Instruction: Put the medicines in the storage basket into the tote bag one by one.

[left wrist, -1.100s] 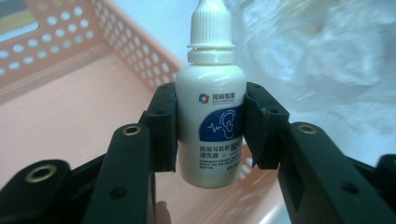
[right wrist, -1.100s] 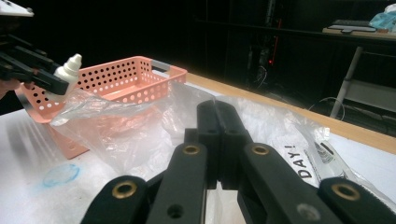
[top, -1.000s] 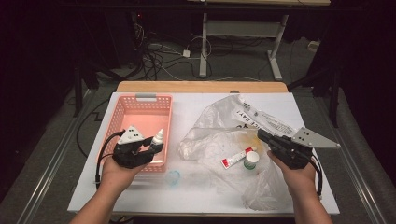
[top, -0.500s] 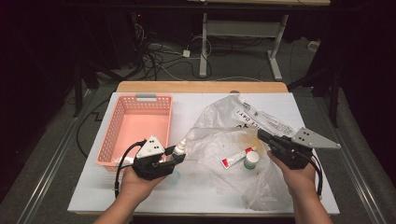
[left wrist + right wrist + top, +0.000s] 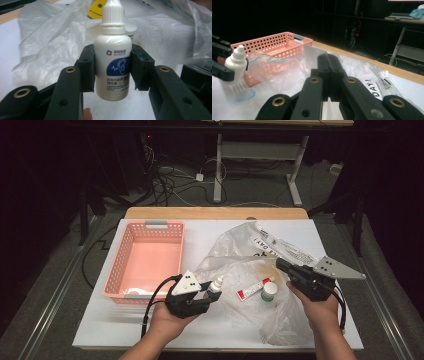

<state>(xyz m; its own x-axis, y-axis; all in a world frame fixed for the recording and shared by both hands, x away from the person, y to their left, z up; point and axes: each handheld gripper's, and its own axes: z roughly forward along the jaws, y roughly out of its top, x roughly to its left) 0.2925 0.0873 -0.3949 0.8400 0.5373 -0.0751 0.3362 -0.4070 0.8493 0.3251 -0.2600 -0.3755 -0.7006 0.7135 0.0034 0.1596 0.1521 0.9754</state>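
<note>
White plastic marks the small ear-drop bottle (image 5: pixel 113 58) with a blue label and ribbed cap, pinched by its sides between the black pads of the left gripper (image 5: pixel 209 295) at the table's near left, just off the plastic bag's left edge. At near right the right gripper (image 5: pixel 281 265) has its jaws pressed together on nothing, over the crumpled clear plastic bag (image 5: pixel 250 270). On the bag, between the grippers, lie a red-and-white tube (image 5: pixel 249 290) and a green-capped white bottle (image 5: pixel 269 291). Farther left sits a pink perforated plastic basket (image 5: pixel 147 262) on the white tabletop (image 5: pixel 100 330).
</note>
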